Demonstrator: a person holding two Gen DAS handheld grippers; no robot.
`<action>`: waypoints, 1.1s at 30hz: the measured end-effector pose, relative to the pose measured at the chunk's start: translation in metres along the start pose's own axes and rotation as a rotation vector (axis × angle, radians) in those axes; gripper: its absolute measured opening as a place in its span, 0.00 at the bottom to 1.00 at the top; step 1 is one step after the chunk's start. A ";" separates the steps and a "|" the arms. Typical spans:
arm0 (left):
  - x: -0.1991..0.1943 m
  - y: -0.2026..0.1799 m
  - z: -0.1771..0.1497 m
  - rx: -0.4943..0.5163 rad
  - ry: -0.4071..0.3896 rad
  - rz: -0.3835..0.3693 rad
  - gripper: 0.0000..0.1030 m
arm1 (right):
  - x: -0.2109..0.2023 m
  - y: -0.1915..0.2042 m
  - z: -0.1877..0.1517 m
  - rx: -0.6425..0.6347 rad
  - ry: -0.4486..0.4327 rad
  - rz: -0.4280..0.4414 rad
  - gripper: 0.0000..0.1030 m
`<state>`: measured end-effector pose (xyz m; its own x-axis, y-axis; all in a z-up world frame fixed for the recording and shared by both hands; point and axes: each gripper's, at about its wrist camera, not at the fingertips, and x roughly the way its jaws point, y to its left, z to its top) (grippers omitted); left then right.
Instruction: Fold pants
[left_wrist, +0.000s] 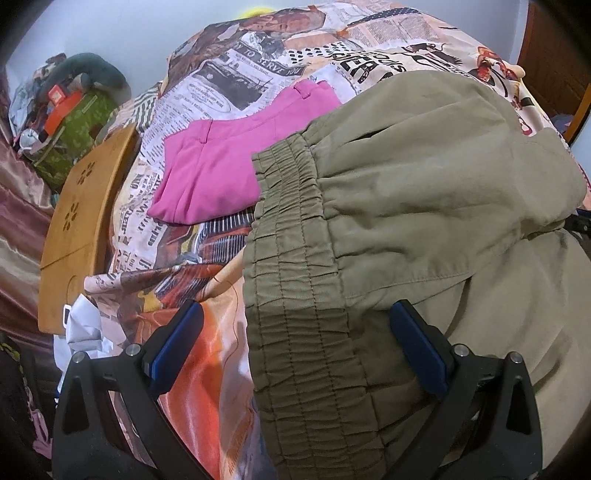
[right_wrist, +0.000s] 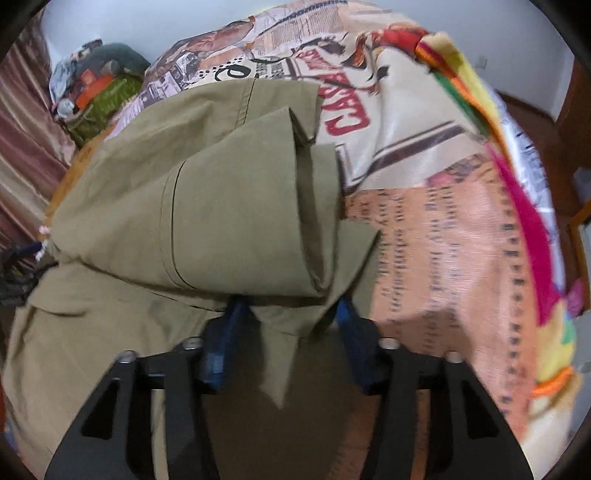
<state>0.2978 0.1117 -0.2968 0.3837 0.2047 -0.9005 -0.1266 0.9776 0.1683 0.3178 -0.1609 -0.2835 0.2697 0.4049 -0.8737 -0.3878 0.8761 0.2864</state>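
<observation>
Olive-green pants (left_wrist: 424, 192) lie on a bed with a newspaper-print cover (left_wrist: 240, 74). Their ruched elastic waistband (left_wrist: 295, 277) runs toward my left gripper (left_wrist: 295, 332), which is open, its blue-padded fingers (left_wrist: 177, 347) straddling the waistband edge. In the right wrist view the pants (right_wrist: 184, 177) are bunched, with a folded leg end on top. My right gripper (right_wrist: 288, 325) is open, and a hanging corner of olive fabric (right_wrist: 284, 332) drapes between its blue fingers (right_wrist: 221, 350).
Folded pink pants (left_wrist: 221, 170) lie on the bed beyond the waistband. A wooden lap tray (left_wrist: 81, 229) leans at the left bed edge. A pile of bags and clutter (left_wrist: 70, 110) sits far left by a curtain. A colourful blanket edge (right_wrist: 517, 206) runs along the right.
</observation>
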 end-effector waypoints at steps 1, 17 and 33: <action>0.001 -0.001 0.000 0.002 -0.001 0.003 1.00 | 0.002 0.002 -0.001 0.013 0.001 0.018 0.27; 0.010 0.001 0.004 0.058 -0.065 0.098 1.00 | -0.036 0.004 0.008 0.089 -0.191 0.072 0.10; 0.022 0.008 0.000 0.005 -0.032 0.032 1.00 | -0.026 -0.003 0.026 0.116 -0.161 -0.057 0.14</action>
<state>0.3055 0.1237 -0.3147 0.4082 0.2376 -0.8814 -0.1345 0.9706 0.1994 0.3351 -0.1675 -0.2511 0.4292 0.3824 -0.8183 -0.2659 0.9193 0.2901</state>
